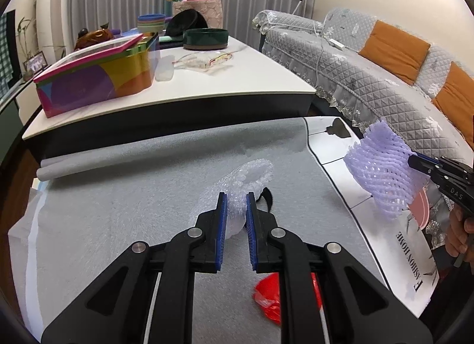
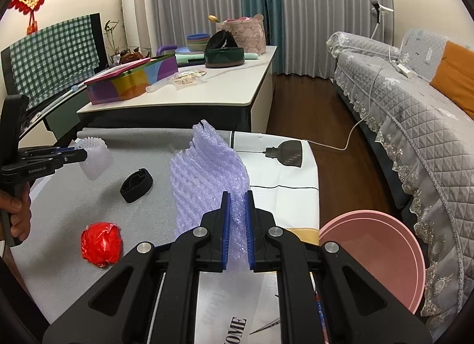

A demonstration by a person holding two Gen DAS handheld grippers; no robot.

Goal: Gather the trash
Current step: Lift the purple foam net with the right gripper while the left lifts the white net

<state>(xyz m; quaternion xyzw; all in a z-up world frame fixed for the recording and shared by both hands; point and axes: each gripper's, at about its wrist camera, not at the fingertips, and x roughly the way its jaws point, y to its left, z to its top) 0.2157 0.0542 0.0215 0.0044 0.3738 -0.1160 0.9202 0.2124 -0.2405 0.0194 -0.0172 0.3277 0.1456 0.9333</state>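
Two grippers are each clamped on a piece of foam trash. The left gripper [image 1: 236,207] has its blue-padded jaws pinching a white foam net sleeve [image 1: 248,184], which bulges out ahead of the pads above the grey cloth [image 1: 133,196] that covers the counter [image 1: 331,128]. From the right wrist view that same sleeve [image 2: 94,156] hangs at the tips of the left gripper [image 2: 81,153], clear of the cloth, with a shadow under it.

The right gripper [image 2: 237,210] has its jaws pressed on the lower end of a lavender foam net [image 2: 207,172], which stands up tall from the pads and fans out to the left. In the left wrist view the lavender net [image 1: 382,172] is held in the air over the printed white cover [image 1: 408,243] at the right end of the counter, gripped by the right gripper [image 1: 413,163].

On the grey cloth lie a black band [image 2: 136,184], curled into a loop between the two grippers, and a crumpled red plastic wad [image 2: 101,244] nearer the camera on the left. A pink bin [image 2: 376,255] stands just beside the right edge of the counter, its open mouth facing up.

Beyond, a second white counter [image 2: 231,92] carries a multicoloured box [image 2: 130,85], a dark green round tin [image 2: 224,57] and stacked bowls [image 2: 197,41]. A quilted grey sofa [image 2: 400,107] with orange cushions runs along the right.
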